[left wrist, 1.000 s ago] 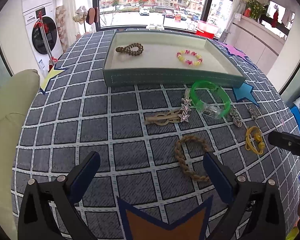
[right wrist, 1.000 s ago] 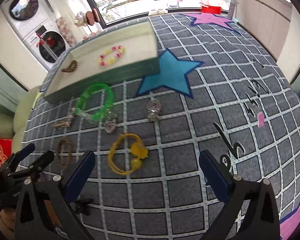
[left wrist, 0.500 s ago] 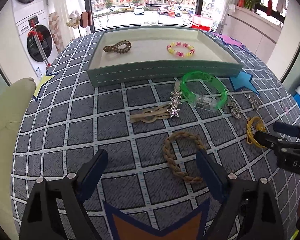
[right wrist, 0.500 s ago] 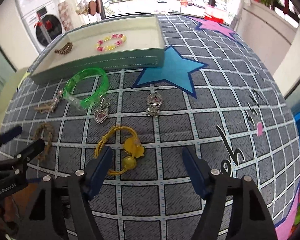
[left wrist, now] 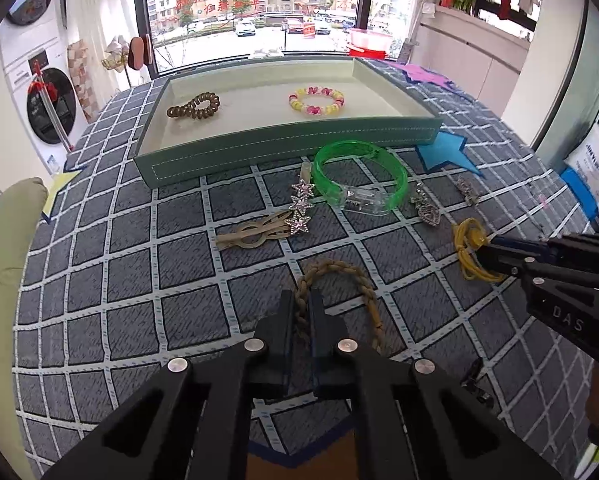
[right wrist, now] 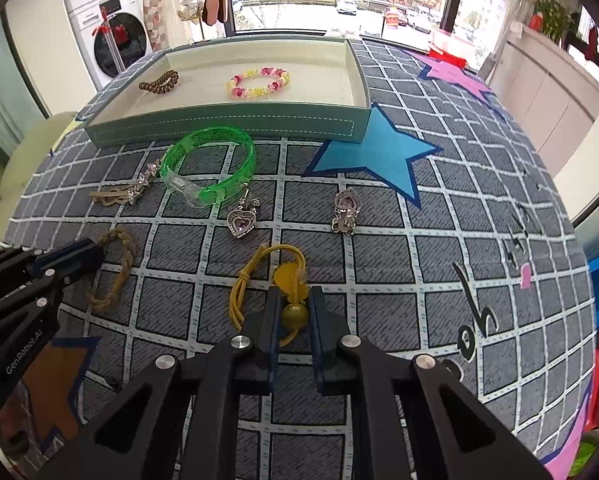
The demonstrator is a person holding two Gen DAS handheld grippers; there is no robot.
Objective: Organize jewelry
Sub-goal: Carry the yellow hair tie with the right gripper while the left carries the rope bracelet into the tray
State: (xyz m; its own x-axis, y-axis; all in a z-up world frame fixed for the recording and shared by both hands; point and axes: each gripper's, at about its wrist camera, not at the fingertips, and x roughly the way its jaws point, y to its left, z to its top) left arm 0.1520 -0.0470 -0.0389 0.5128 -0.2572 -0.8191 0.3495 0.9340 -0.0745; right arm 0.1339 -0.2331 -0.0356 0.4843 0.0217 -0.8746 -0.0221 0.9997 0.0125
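Landmark: the shallow pale-green rectangular tray (left wrist: 291,148), lying across the far side of the grid-patterned cloth, long axis crosswise.
Left gripper (left wrist: 299,304): jaws have just been closing and now pinch the near arc of the tan braided cord bracelet (left wrist: 339,276), which lies on the cloth on the near side of the tray.
Right gripper (right wrist: 293,302): jaws have just been closing, now clamped on the bead of the yellow cord bracelet with charm (right wrist: 267,280), also short of the tray.
Deciding relation: the tray lies straight ahead of both tongs (neither is clearly nearer), so each load likely travels forward over the front wall.
Already in tray: a brown coiled hair tie (left wrist: 195,106) and a pink-and-yellow beaded bracelet (left wrist: 316,101).
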